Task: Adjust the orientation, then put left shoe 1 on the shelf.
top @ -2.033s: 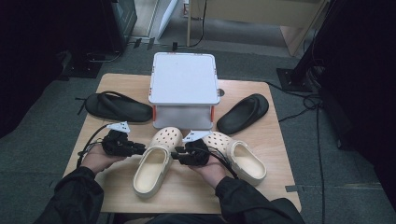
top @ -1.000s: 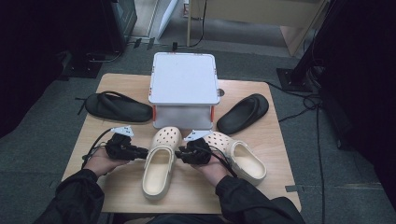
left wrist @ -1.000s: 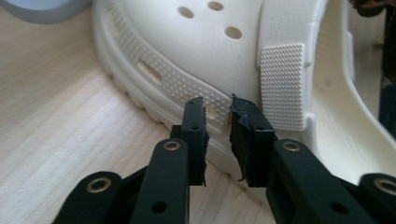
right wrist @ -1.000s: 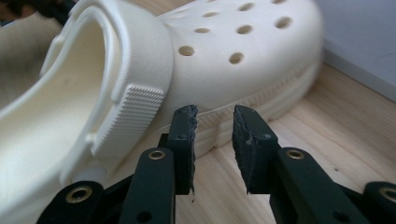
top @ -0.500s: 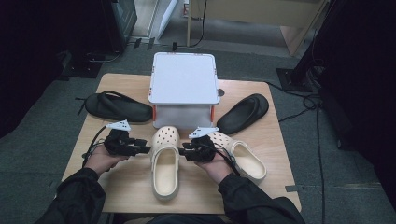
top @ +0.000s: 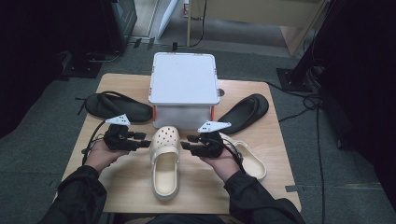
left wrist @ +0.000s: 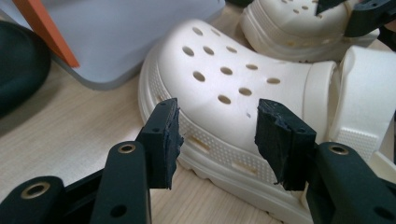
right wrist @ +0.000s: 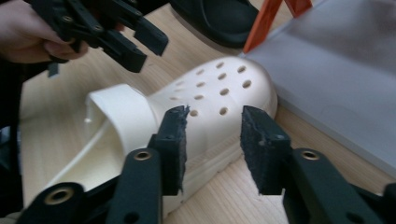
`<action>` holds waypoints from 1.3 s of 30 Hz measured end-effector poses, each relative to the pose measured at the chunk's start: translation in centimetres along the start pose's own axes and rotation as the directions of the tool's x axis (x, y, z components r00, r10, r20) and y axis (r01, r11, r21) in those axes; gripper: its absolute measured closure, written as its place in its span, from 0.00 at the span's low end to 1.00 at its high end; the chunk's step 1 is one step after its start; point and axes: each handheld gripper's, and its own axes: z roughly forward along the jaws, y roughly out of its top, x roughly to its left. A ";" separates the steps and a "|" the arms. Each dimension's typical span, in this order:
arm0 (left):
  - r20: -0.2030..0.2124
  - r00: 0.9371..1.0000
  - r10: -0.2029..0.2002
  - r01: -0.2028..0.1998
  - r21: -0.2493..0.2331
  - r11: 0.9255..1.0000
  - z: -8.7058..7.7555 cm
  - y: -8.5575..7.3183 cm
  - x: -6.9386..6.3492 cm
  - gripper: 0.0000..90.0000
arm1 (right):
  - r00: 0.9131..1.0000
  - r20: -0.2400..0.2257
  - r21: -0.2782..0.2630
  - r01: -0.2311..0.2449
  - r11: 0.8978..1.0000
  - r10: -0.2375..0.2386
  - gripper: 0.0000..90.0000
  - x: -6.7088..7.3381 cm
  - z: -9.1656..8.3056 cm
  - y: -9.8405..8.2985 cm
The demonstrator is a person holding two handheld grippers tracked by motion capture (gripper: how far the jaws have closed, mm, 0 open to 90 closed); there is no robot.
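1. My right gripper rises from the bottom edge; its two black, rough-faced jaws have just been opening and stand apart, pressing on nothing.
2. Beyond the gap I see a cream-coloured perforated foam clog lying on the pale wooden tabletop, its toe toward a grey-white plastic box with orange clips.
3. At upper left, my left hand holds the other black gripper above the clog's heel strap.
4. A black rubber sandal lies at the top, beside the box.

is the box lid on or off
On. The flat white lid sits square on the box, covering its whole top, with orange latches at the sides.
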 end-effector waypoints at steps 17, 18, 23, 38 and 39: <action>0.006 1.000 0.006 -0.006 -0.030 1.000 -0.8 1.8 0.2 0.59 | 0.987 -0.153 0.053 0.054 0.997 -0.045 0.93 3.4 -1.0 0.2; 0.001 1.000 0.016 -0.015 -0.031 0.999 -0.8 2.0 0.1 0.59 | 0.985 -0.166 0.058 0.063 0.996 -0.053 0.93 3.5 -0.9 0.1; -0.003 0.999 0.035 -0.035 -0.051 0.998 -1.2 3.2 0.1 0.59 | 0.984 -0.156 0.080 0.102 0.992 -0.089 0.80 3.5 0.4 -0.5; 0.029 0.997 0.066 -0.064 -0.078 0.995 -1.7 7.1 0.6 0.58 | 0.986 -0.119 0.046 0.125 0.991 -0.119 0.67 2.8 1.7 0.1; 0.037 0.997 0.070 -0.067 -0.086 0.994 -1.8 7.6 0.5 0.58 | 0.986 -0.112 0.037 0.126 0.991 -0.121 0.64 2.7 1.5 0.4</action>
